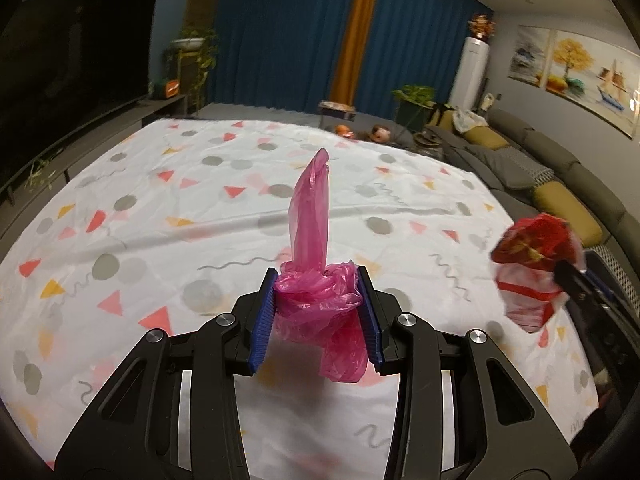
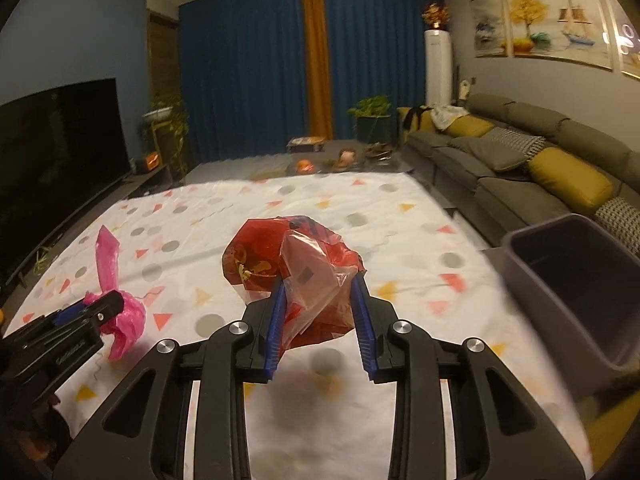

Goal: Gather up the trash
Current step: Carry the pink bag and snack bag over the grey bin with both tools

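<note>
My left gripper (image 1: 318,292) is shut on a crumpled pink plastic bag (image 1: 312,240), one end of which sticks straight up above the patterned sheet (image 1: 160,200). The same pink plastic bag (image 2: 116,280) and left gripper (image 2: 94,308) show at the lower left of the right wrist view. My right gripper (image 2: 320,292) is shut on a red and clear plastic wrapper (image 2: 292,264), held in the air over the sheet. That red wrapper (image 1: 532,264) hangs at the right edge of the left wrist view. A dark grey bin (image 2: 576,280) stands open to the right.
A white sheet with coloured triangles and grey dots (image 2: 400,240) covers the floor. A grey sofa with yellow cushions (image 2: 540,160) runs along the right. A television (image 2: 52,140) on a low cabinet stands at the left. Plants and small items sit near the blue curtains (image 2: 248,60).
</note>
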A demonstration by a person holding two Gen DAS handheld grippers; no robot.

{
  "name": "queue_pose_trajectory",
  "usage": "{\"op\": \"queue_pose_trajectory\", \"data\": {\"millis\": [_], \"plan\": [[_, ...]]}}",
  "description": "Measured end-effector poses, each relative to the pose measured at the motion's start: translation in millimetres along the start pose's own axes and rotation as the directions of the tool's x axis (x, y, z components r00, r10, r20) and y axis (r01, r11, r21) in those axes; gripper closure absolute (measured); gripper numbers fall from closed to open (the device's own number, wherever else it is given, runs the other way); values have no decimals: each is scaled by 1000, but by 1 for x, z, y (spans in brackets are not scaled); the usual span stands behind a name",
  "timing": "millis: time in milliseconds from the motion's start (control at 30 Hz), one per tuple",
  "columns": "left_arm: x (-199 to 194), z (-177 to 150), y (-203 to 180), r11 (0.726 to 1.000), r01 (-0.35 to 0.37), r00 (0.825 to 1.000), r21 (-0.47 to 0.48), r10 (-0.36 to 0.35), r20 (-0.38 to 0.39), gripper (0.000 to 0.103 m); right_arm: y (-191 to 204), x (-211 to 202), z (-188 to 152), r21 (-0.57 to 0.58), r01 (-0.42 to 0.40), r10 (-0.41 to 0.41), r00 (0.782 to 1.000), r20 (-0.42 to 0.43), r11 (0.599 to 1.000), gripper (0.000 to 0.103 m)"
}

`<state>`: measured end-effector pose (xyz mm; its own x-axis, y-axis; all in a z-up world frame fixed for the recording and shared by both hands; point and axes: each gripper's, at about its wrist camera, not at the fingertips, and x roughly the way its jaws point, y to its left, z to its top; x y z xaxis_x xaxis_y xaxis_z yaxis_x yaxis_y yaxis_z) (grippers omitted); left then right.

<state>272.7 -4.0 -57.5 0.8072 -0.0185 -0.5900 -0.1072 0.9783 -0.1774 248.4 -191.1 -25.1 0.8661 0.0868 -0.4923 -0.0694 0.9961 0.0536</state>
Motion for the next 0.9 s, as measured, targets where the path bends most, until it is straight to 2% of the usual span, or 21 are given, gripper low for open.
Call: {"op": "queue_pose_trajectory", "data": {"millis": [267, 500, 700, 900], "plan": [[-21, -8, -51, 989, 119, 993, 88, -118, -9, 66, -58, -52, -8, 32, 91, -93, 994, 56, 995, 71], [-45, -10, -124, 949, 244, 969, 200, -245, -19, 66, -114, -82, -14, 111, 172, -182, 979, 89, 979, 71], [-59, -9, -195, 891, 347, 932, 293, -362, -4, 66, -163, -99, -17, 202, 249, -273, 957, 100, 947, 71], [-52, -11, -262, 832, 440, 887, 337, -461, -19, 66, -209, -103, -14, 267, 340, -377, 920, 102, 902, 71]]}}
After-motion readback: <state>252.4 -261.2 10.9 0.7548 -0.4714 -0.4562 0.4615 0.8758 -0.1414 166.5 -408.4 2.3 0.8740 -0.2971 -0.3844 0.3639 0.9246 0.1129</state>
